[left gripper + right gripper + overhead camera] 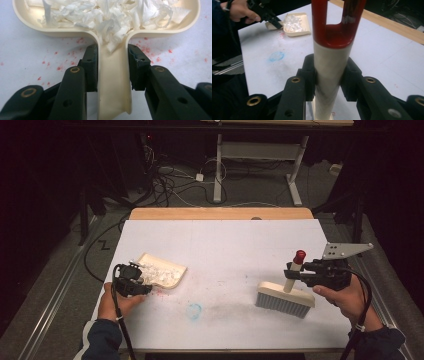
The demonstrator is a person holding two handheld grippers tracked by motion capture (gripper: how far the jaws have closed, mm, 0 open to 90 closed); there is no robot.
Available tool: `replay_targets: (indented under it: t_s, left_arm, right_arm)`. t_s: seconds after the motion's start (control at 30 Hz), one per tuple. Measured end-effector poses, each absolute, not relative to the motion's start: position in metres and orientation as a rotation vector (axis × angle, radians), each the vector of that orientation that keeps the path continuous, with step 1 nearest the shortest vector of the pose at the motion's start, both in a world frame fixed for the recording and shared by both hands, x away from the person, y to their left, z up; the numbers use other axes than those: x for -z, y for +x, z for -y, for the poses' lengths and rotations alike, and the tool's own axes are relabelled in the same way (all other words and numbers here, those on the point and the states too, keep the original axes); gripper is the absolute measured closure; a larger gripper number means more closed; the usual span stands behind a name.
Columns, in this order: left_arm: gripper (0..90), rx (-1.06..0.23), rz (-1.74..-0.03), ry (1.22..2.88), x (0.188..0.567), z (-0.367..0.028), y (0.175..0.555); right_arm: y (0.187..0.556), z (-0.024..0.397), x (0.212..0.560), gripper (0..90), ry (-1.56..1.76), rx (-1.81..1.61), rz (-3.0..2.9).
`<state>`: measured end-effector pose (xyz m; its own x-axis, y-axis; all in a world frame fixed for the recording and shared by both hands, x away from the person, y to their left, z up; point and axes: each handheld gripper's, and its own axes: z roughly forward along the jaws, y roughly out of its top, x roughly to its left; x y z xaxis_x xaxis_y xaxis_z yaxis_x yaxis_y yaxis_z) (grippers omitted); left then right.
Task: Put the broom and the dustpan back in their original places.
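My left hand-held gripper [112,65] pinches the dustpan [162,271] handle at near left, keeping the paper shreds [110,17] contained and its mouth facing right, while my right hand-held gripper [328,75] clamps the brush [286,299] handle, bristles down on the counter [225,240] for sweeping.

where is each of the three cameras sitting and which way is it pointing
High view: above the person's side, looking forward and down on the table; both forearms enter from below.
Left gripper view: rides the left gripper, looking along its jaws, shut on the dustpan handle; paper shreds fill the pan.
Right gripper view: rides the right gripper, looking along jaws shut on the brush handle, toward the person's other hand.
Shared: the dustpan shows in all three views.
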<state>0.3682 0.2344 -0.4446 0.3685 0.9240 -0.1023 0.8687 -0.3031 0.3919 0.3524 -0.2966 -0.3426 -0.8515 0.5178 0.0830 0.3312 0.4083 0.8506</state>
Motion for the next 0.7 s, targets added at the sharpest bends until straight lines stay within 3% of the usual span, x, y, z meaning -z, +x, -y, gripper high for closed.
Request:
replay_targets:
  t_s: [0.3, 0.7]
  left_arm:
    - [59.5, -0.165, -1.563, 2.207, 0.446, -0.230, 0.366]
    - [55.4, -0.108, -1.456, 2.296, 0.443, -0.209, 0.354]
  right_arm:
    - [0.370, 0.291, 0.346, 67.9, 0.799, -1.393, -2.443]
    - [0.395, 0.282, 0.352, 62.6, 0.886, -1.315, -2.345]
